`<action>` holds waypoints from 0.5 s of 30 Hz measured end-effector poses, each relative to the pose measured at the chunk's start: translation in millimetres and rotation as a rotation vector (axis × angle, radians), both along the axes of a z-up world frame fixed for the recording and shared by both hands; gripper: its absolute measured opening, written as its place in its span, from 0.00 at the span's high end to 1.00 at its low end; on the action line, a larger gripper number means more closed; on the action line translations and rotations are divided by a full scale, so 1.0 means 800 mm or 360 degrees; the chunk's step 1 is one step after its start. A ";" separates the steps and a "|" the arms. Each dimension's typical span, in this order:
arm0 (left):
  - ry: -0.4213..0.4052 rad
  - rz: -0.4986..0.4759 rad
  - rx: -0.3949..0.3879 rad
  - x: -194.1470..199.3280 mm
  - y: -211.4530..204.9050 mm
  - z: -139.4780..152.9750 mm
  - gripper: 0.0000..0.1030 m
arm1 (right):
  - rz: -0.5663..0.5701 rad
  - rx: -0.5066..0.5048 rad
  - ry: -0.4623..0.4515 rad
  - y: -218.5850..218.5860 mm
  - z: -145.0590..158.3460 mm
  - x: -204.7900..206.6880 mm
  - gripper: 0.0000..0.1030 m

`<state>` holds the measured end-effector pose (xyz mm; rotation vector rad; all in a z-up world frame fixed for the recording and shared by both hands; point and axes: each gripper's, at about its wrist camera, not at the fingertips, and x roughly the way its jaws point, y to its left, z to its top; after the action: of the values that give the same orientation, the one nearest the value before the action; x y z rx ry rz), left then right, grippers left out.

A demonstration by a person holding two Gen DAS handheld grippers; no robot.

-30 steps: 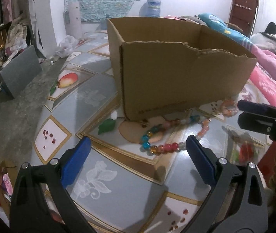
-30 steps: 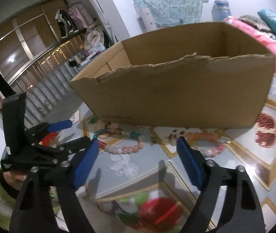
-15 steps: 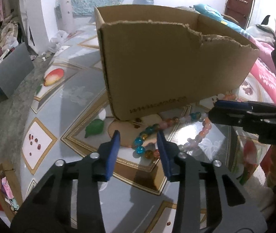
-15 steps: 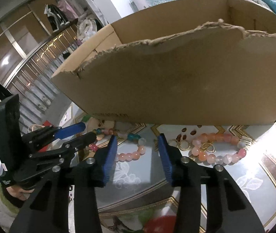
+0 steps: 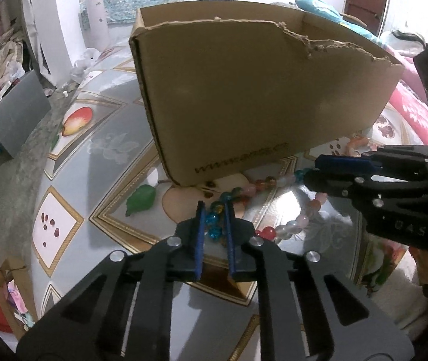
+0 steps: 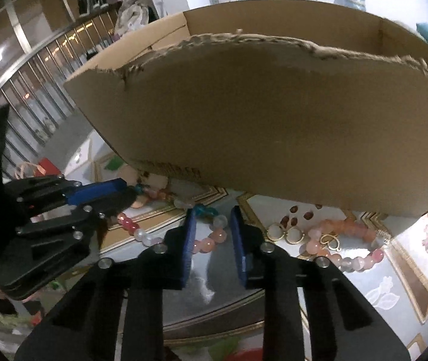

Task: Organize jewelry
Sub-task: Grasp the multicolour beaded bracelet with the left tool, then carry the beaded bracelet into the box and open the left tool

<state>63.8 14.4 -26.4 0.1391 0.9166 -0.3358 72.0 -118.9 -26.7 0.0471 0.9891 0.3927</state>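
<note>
A multicolour bead necklace point(image 5: 286, 228) lies on the patterned table in front of an open cardboard box point(image 5: 259, 96). My left gripper point(image 5: 214, 213) is shut on the necklace's blue beads point(image 5: 213, 229). My right gripper point(image 6: 211, 213) is nearly closed around the necklace's pink and white beads point(image 6: 214, 237), with a small gap left at each pad. The necklace point(image 6: 159, 228) runs between the two grippers. A second pink bead bracelet point(image 6: 346, 240) with gold rings point(image 6: 283, 233) lies to the right by the box point(image 6: 274, 114).
The patterned tablecloth point(image 5: 63, 228) with fruit prints covers the table. The box stands close behind both grippers. A grey panel point(image 5: 15, 114) leans on the floor at left. A pink blanket point(image 5: 415, 114) lies at right.
Both grippers moved forward and down onto the necklace and narrowed from wide open. The left pads now clamp the blue beads; the right pads closed in around the pink beads.
</note>
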 end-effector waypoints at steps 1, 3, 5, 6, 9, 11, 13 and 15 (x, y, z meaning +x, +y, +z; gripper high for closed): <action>-0.0003 -0.0004 -0.0004 0.000 0.000 0.000 0.92 | -0.0001 0.0000 -0.0001 0.001 -0.001 0.000 0.86; -0.0005 -0.0006 -0.0014 -0.002 0.001 0.000 0.92 | -0.0005 0.0000 -0.0002 0.002 -0.002 0.001 0.90; -0.0007 -0.0012 -0.0033 -0.003 0.002 0.000 0.92 | -0.0008 0.0007 -0.0004 0.001 0.000 0.002 0.90; -0.0010 -0.0011 -0.0045 -0.004 0.003 0.001 0.92 | -0.0007 0.0008 -0.0007 0.002 0.000 0.001 0.90; -0.0012 -0.0009 -0.0086 -0.007 0.006 0.005 0.92 | -0.0006 0.0017 -0.0022 0.004 0.005 0.001 0.90; -0.0019 -0.0005 -0.0113 -0.010 0.008 0.010 0.92 | -0.0006 0.0028 -0.0032 0.006 0.008 -0.001 0.90; -0.0027 -0.0006 -0.0138 -0.013 0.009 0.015 0.92 | -0.0006 0.0042 -0.0045 0.006 0.012 -0.004 0.91; -0.0033 -0.0005 -0.0163 -0.018 0.011 0.021 0.92 | -0.0005 0.0054 -0.0055 0.005 0.016 -0.007 0.91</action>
<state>49.6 22.8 -9.3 0.0500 0.8770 -0.3827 66.3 -114.8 -13.9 0.0723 0.9479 0.4060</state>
